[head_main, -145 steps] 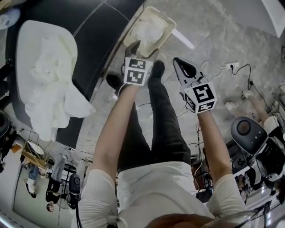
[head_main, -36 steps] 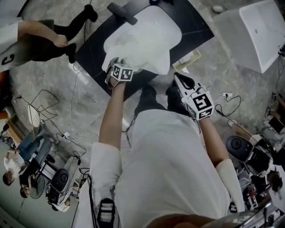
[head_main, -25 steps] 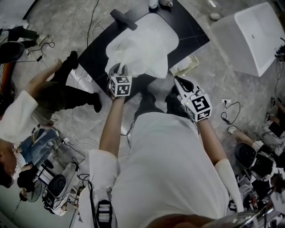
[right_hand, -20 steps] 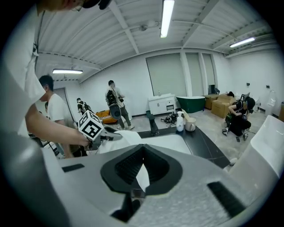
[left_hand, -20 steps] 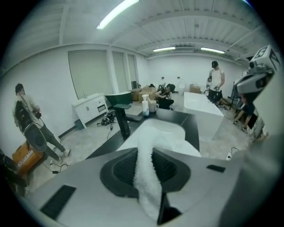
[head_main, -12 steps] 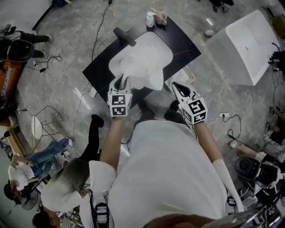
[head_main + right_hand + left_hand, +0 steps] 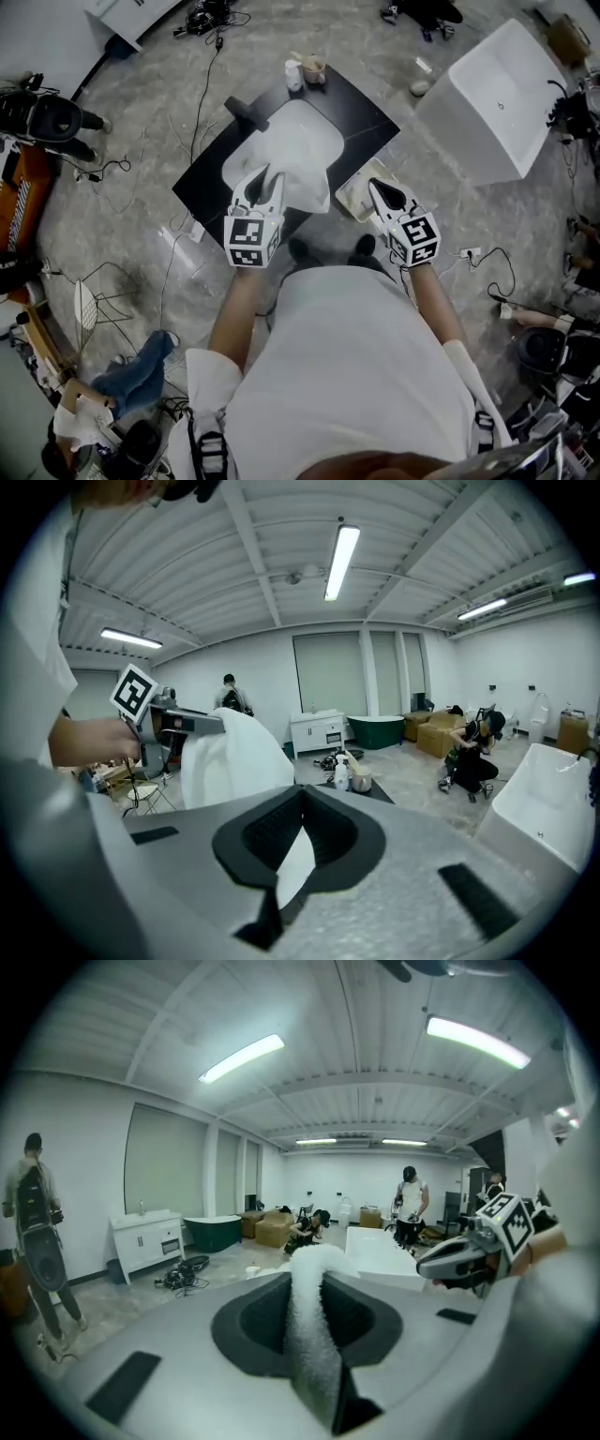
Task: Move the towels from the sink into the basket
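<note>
A white towel [image 7: 307, 185] hangs from my left gripper [image 7: 262, 184], which is shut on its upper edge above the near side of the white sink [image 7: 292, 131]. In the left gripper view the towel [image 7: 311, 1330] shows as a fuzzy strip pinched between the jaws. My right gripper [image 7: 382, 191] is shut with nothing in it, above the tan basket [image 7: 349, 202] just right of the black counter [image 7: 206, 178]. The right gripper view has the hanging towel [image 7: 232, 754] and the left gripper [image 7: 169, 720] at its left.
A black faucet [image 7: 243, 111] and a bottle with a cup [image 7: 305, 69] stand on the counter's far side. A white bathtub [image 7: 492, 98] sits at the upper right. Cables run over the grey floor, and people stand or sit around the room.
The left gripper has drawn back from the sink toward my body with the towel lifted along. The head view has risen, so the counter looks smaller. The right gripper stays by the basket.
</note>
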